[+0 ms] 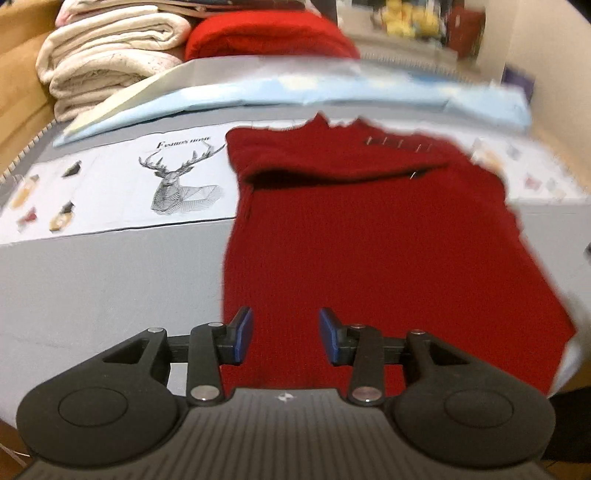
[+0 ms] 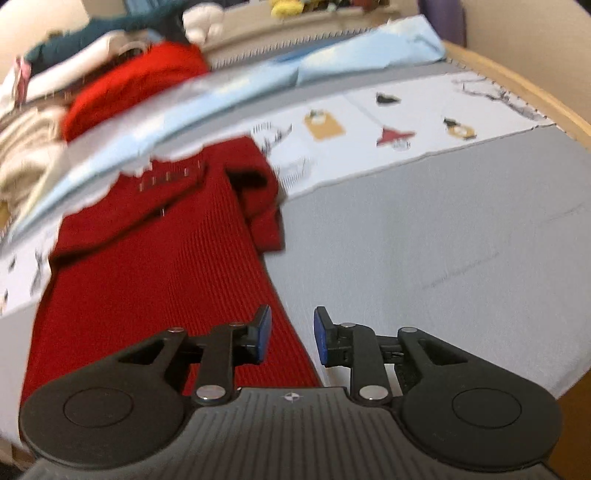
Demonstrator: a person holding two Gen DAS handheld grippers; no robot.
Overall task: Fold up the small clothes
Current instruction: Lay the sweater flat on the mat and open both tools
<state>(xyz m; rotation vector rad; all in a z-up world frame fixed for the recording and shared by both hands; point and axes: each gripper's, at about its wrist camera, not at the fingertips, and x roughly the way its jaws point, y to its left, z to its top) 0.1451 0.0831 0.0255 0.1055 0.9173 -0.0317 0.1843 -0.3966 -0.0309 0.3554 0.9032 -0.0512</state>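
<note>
A dark red knitted sweater [image 1: 362, 236] lies flat on the grey cloth-covered table [image 1: 92, 288], collar at the far end, sleeves folded in across the chest. My left gripper [image 1: 286, 334] hovers above the sweater's near left edge, open, nothing between its blue pads. In the right wrist view the same sweater [image 2: 147, 266] lies left of centre, with one folded sleeve [image 2: 258, 192] at its right side. My right gripper [image 2: 291, 334] is open too, above the sweater's near right edge, and holds nothing.
A stack of folded cream blankets [image 1: 107, 59] and a bright red folded garment [image 1: 266, 35] sit at the far left. A light blue sheet [image 1: 295, 96] lies beyond the collar. A white printed panel with a deer drawing [image 1: 181, 177] crosses the table [image 2: 461, 240].
</note>
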